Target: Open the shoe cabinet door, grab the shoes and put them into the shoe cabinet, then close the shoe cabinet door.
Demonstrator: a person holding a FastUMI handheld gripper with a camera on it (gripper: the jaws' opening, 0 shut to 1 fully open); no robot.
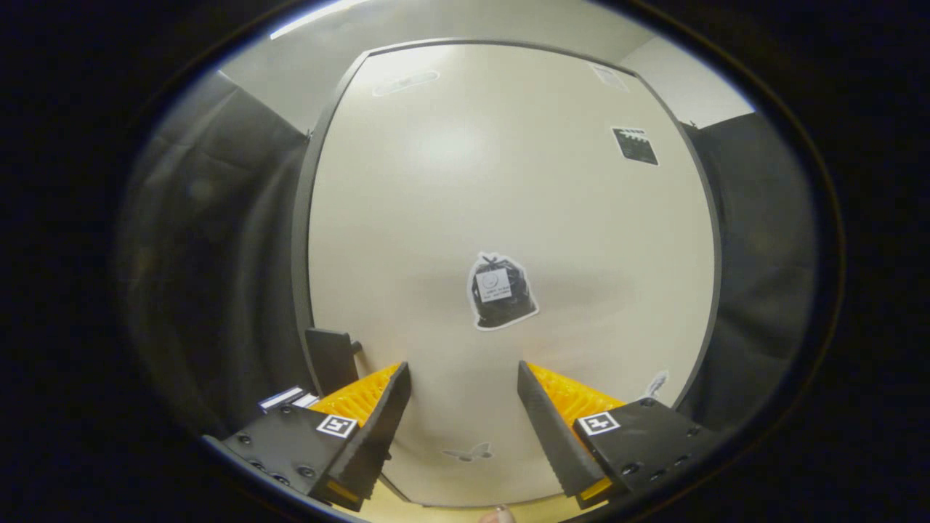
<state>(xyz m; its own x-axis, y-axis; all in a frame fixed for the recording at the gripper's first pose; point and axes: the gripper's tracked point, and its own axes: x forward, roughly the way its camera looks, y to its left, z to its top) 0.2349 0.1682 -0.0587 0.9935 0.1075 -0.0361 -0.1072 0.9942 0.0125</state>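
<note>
A cream shoe cabinet door (508,218) with a dark frame stands close in front of me, closed flat as far as I can tell. A sticker of a black bag (501,290) sits near its middle, just beyond my fingers. A dark handle (332,358) juts from the door's left edge, just ahead of my left finger. My gripper (463,378) is open, its two fingers spread wide with nothing between them, pointing at the door's lower part.
Black cloth walls (218,254) hang on both sides of the cabinet. Small stickers dot the door: a dark square one (635,145) at the upper right and a butterfly (467,452) low between my fingers. A strip of pale floor (450,512) lies below the door.
</note>
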